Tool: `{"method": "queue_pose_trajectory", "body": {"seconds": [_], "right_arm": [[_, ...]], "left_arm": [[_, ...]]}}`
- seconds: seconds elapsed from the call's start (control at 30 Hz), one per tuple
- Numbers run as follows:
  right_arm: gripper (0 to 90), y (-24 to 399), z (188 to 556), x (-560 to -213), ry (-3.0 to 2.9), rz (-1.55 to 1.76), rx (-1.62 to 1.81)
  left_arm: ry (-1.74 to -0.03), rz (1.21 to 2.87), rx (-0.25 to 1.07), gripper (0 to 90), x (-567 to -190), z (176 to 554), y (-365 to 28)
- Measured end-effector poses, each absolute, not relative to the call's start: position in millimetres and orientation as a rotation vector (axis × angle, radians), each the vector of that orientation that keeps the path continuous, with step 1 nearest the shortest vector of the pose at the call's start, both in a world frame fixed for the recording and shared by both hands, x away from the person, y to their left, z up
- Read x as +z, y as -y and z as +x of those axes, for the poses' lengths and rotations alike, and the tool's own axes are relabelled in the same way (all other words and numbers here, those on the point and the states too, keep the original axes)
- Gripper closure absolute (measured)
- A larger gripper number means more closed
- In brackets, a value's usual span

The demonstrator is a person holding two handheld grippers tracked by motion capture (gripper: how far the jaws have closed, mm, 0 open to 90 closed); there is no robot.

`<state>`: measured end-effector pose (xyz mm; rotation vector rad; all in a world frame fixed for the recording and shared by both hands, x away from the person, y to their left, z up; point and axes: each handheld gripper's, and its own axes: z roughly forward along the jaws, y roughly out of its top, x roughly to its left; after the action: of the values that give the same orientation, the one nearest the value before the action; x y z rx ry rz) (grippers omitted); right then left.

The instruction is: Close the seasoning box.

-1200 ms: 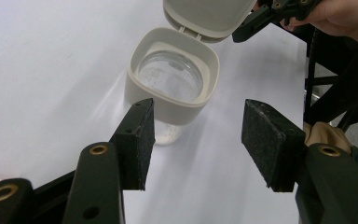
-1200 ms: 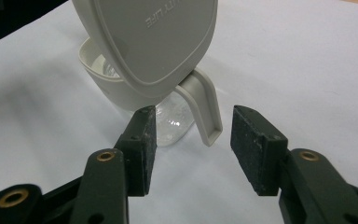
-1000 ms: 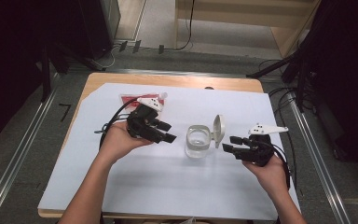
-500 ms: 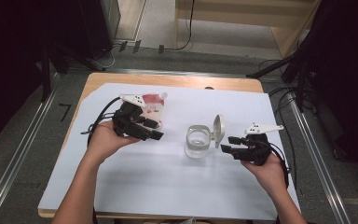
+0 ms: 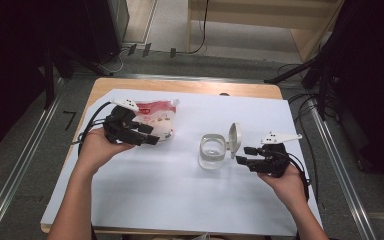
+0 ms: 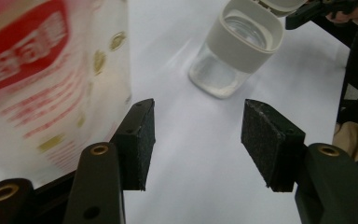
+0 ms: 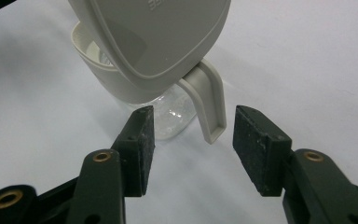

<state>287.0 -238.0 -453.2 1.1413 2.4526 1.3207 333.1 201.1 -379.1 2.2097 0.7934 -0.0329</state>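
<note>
Nearest the person's edge of the white-covered wooden table (image 5: 145,200), nothing is being carried; both forearms are being held above the sheet. Just beyond, toward the right edge, the right gripper (image 5: 246,155) is being held level with its jaws spread and nothing between them, and it is being aimed at the clear glass jar with the grey plastic collar and hinged grey lid (image 5: 213,151), which is standing upright near the middle of the table. In the right gripper view the lid (image 7: 154,39) is being seen flipped open and leaning toward the gripper, with its curved grey latch tab (image 7: 210,105) hanging just ahead of the pads.

The jar is being judged stiff, smooth and breakable, fairly heavy for its size, and likely to slip where bare glass is pinched; the grey collar is being judged the safer hold, while the lid and tab would only swing on the hinge.

Farther off, near the left far corner, the left gripper (image 5: 152,136) is being held with its jaws spread just beside the red-and-white printed plastic pouch (image 5: 156,114), with one pad close against its side. The pouch (image 6: 51,79) is blurred there, so contact cannot be confirmed; it is probably light, soft and crinkly, best taken by an upper edge or seam.
</note>
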Motion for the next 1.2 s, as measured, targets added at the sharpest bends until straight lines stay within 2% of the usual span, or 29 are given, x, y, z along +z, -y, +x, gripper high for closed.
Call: {"method": "queue_pose_trajectory", "body": {"seconds": [0.67,0.87,1.2], "right_arm": [[48.4,235,286,-455,-2.466,1.122,1.309],[48.3,235,283,-455,-2.466,1.12,1.306],[48.1,240,275,-456,-2.454,1.15,1.297]], "left_arm": [[-0.974,2.114,0.075,46.1,-376,343,-260],[-0.959,2.136,0.093,41.5,-379,354,-249],[-0.931,2.124,0.065,43.9,-386,371,-232]]}}
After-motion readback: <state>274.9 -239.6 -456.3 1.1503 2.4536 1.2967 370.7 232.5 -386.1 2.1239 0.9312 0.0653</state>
